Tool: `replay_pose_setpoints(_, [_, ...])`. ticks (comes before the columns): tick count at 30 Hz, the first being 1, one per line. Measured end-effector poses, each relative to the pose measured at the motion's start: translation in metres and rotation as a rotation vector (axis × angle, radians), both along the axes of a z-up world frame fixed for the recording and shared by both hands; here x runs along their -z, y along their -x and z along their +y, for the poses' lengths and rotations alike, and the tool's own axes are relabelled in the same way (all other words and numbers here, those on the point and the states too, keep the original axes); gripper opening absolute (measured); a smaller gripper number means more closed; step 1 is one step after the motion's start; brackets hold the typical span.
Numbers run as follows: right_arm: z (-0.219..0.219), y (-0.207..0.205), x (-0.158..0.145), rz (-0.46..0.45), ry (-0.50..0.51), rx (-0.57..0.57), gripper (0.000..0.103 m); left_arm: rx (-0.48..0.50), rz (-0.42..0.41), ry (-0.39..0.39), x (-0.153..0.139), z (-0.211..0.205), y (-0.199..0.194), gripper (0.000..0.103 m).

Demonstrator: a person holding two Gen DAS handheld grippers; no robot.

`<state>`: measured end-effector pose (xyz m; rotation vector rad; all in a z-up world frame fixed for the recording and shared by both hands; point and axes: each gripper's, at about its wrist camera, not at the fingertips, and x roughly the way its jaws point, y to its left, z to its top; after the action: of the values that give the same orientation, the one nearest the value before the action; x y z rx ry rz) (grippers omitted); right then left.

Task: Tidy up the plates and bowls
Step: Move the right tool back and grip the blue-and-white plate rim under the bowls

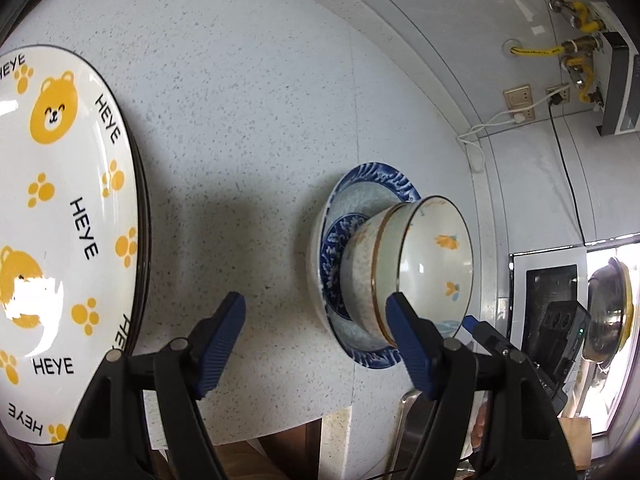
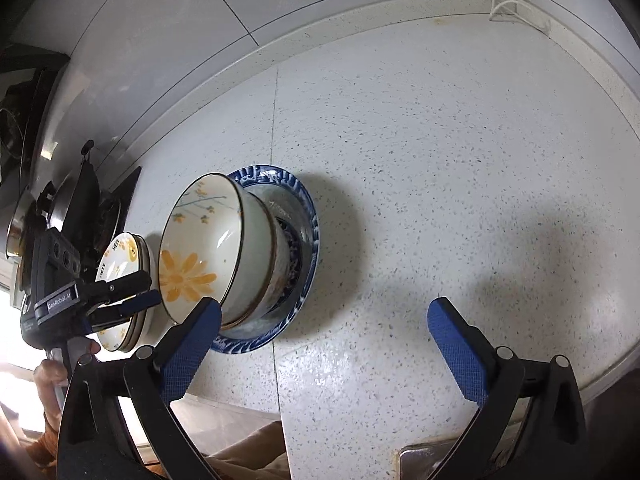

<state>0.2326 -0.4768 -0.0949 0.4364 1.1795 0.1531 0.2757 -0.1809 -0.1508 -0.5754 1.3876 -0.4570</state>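
A stack of two pale bowls with orange flowers (image 1: 416,268) (image 2: 216,248) sits in a blue-patterned plate (image 1: 360,216) (image 2: 296,208) on the speckled counter. A stack of white plates with yellow bears and "HEYE" lettering (image 1: 64,240) (image 2: 120,260) lies to its side. My left gripper (image 1: 316,320) is open and empty, above the counter between the bear plates and the bowls; it also shows in the right wrist view (image 2: 136,292), in front of the bear plates. My right gripper (image 2: 324,316) is open and empty, just beside the bowl stack.
A stove with a pot (image 1: 608,308) (image 2: 72,208) stands beyond the dishes. The tiled wall carries sockets, cables and yellow gas fittings (image 1: 576,52). A metal sink edge (image 2: 432,460) lies at the counter's front. The counter edge (image 2: 612,372) curves off to the right.
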Motion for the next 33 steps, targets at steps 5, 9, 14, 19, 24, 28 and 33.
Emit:
replay_pose_setpoints(5, [0.006,-0.012,0.009,0.033,0.033,-0.055,0.078,-0.005,0.003,-0.005,0.006,-0.002,0.0,0.071])
replay_pose_setpoints(9, [0.007,-0.016,0.017,0.044,0.047,-0.084,0.057,0.002,0.0,-0.013,0.008,-0.004,-0.002,0.069])
replay_pose_setpoints(14, [0.006,-0.025,0.024,0.04,0.009,-0.117,0.04,-0.004,0.013,-0.015,0.018,-0.007,-0.008,0.051])
replay_pose_setpoints(19, [0.008,-0.038,0.031,0.049,-0.026,-0.143,0.018,-0.003,0.03,-0.019,0.032,-0.014,-0.012,0.036])
replay_pose_setpoints(24, [0.009,-0.048,0.037,0.061,-0.053,-0.163,0.014,0.0,0.026,-0.033,0.037,-0.019,-0.021,0.033])
replay_pose_setpoints(28, [0.01,-0.056,0.041,0.072,-0.056,-0.182,0.014,0.011,0.016,-0.042,0.04,-0.025,-0.029,0.03])
replay_pose_setpoints(33, [0.014,-0.062,0.045,0.084,-0.05,-0.223,0.011,0.035,0.019,-0.037,0.044,-0.035,-0.036,0.023])
